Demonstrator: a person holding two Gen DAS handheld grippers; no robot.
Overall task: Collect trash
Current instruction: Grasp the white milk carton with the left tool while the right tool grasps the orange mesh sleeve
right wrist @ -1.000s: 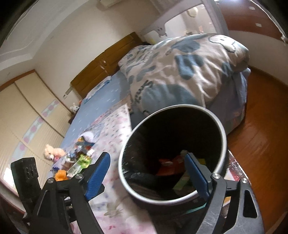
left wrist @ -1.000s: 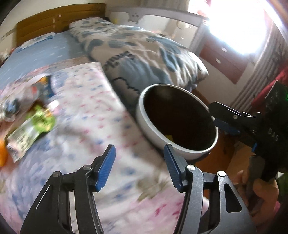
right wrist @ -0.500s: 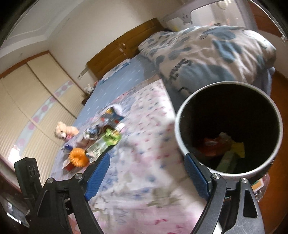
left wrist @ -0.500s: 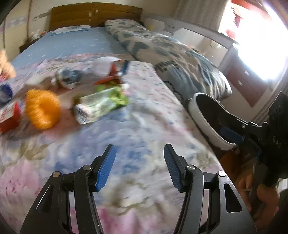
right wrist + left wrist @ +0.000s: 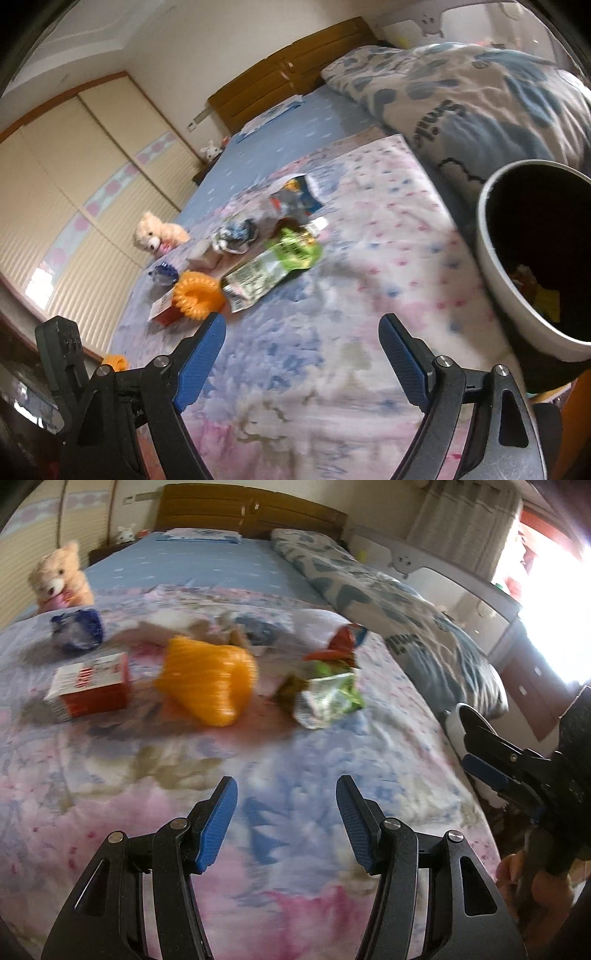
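Note:
Trash lies on the floral blanket (image 5: 295, 775): a green and white wrapper (image 5: 328, 698) (image 5: 273, 269), an orange ribbed ring (image 5: 210, 679) (image 5: 197, 295), a red and white box (image 5: 92, 688) (image 5: 162, 315), a red and blue wrapper (image 5: 341, 642) (image 5: 295, 195) and a blue crumpled piece (image 5: 77, 629). My left gripper (image 5: 286, 823) is open and empty above the blanket, short of the trash. My right gripper (image 5: 303, 362) is open and empty; it also shows in the left wrist view (image 5: 491, 760). The white bin (image 5: 491, 273) with a dark inside stands at the bed's right edge and holds wrappers.
A teddy bear (image 5: 59, 576) (image 5: 155, 230) sits at the blanket's far left. A blue patterned duvet (image 5: 399, 609) (image 5: 480, 96) lies along the right side. A wooden headboard (image 5: 251, 511) is at the back. A white cot (image 5: 454, 583) and drawers stand right.
Both grippers have swung left, away from the bin and toward the trash pile. The bin has slid to the right edge of both views. Both stay open and empty.

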